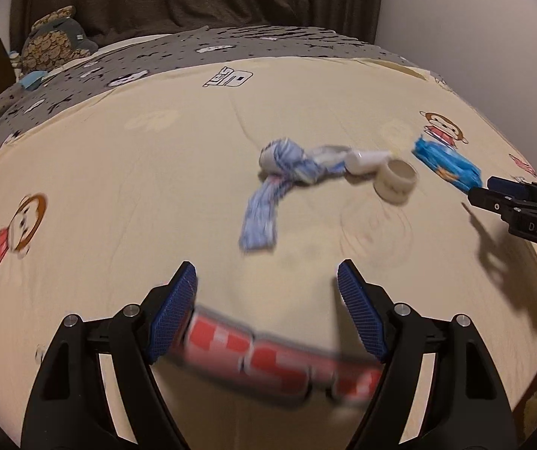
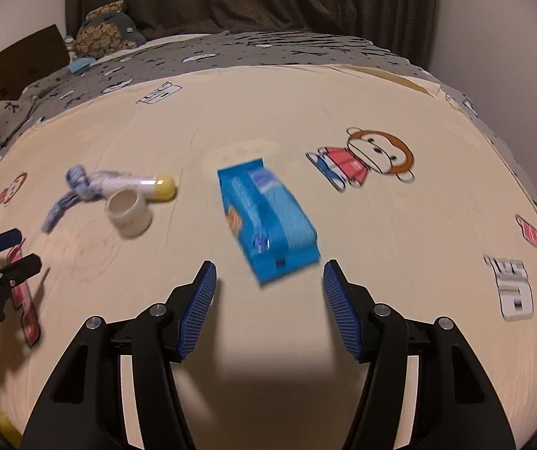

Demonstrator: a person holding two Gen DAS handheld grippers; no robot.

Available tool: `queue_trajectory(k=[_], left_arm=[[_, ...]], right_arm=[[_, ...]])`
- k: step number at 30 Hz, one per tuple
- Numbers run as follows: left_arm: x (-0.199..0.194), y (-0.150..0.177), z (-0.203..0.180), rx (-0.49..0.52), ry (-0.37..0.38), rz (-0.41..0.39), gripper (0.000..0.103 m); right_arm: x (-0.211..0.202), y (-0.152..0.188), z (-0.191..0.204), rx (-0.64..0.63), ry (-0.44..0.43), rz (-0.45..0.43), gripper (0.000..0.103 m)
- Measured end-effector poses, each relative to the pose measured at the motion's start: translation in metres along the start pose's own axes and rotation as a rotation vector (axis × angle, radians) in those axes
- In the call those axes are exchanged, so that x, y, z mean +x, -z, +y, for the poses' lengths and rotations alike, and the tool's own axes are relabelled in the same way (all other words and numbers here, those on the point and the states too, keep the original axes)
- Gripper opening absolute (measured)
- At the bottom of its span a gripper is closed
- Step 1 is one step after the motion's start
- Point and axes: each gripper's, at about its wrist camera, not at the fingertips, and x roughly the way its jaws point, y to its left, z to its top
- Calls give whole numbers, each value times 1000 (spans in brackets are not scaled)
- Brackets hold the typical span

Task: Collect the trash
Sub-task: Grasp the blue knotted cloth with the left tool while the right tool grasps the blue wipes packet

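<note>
Both hand-held grippers [image 1: 266, 311] [image 2: 270, 309] wide open.

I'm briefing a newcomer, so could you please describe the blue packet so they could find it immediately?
On the cream bedsheet, look just ahead of the open right gripper. The blue packet lies flat beside the printed monkey; it is the only solid bright-blue item, unlike the pale roll of tape further left.

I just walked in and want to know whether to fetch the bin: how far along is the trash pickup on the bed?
Nothing looks collected yet. Both tongs are open and empty: the left tongs hover by the red wrapper, the right tongs face the blue packet. Also left: knotted wrapper, white ring, yellow-capped tube.
</note>
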Motion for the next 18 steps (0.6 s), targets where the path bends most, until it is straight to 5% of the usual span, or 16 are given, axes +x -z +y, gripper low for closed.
queue_trajectory(k=[13, 18], left_arm=[[50, -51, -12, 18, 22, 14, 73], [59, -59, -15, 20, 33, 24, 73]], right_arm=[[37, -35, 13, -46, -3, 21, 61], [43, -42, 20, -94, 33, 16, 84]])
